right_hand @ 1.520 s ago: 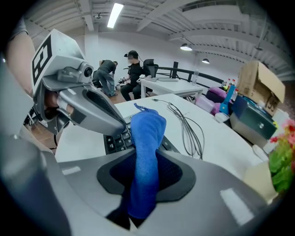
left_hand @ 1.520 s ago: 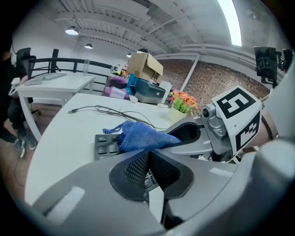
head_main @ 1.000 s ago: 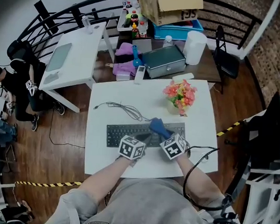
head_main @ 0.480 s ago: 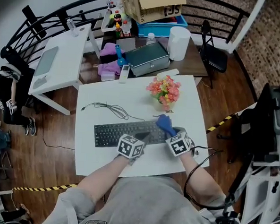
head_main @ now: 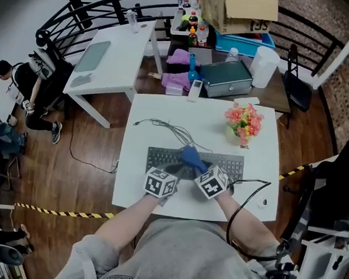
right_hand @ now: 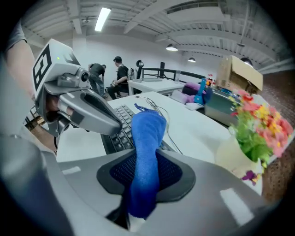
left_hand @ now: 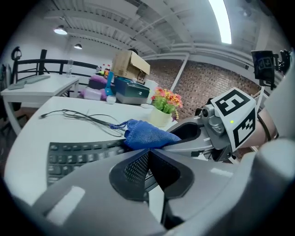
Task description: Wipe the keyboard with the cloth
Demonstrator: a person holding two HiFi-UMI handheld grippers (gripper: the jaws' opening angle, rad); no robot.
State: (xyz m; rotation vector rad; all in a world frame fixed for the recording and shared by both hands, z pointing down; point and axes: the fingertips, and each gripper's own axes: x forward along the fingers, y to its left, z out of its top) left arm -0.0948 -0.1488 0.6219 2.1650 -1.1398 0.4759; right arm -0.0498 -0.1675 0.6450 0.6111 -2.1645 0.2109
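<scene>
A dark keyboard lies across the white table. My right gripper is shut on a blue cloth, which rests on the keys just left of the keyboard's middle. In the right gripper view the cloth runs out between the pads onto the keyboard. My left gripper sits beside it over the keyboard's left half, shut with nothing in it; its pads meet. From the left gripper view the cloth lies just ahead.
A flower pot stands behind the keyboard's right end, and a thin cable trails behind its left. A grey metal box, a white roll and bottles crowd the brown table beyond. A person sits far left.
The right gripper swept the cloth to the keyboard's right end, then back left to near its middle. The left gripper moved left along with it.
</scene>
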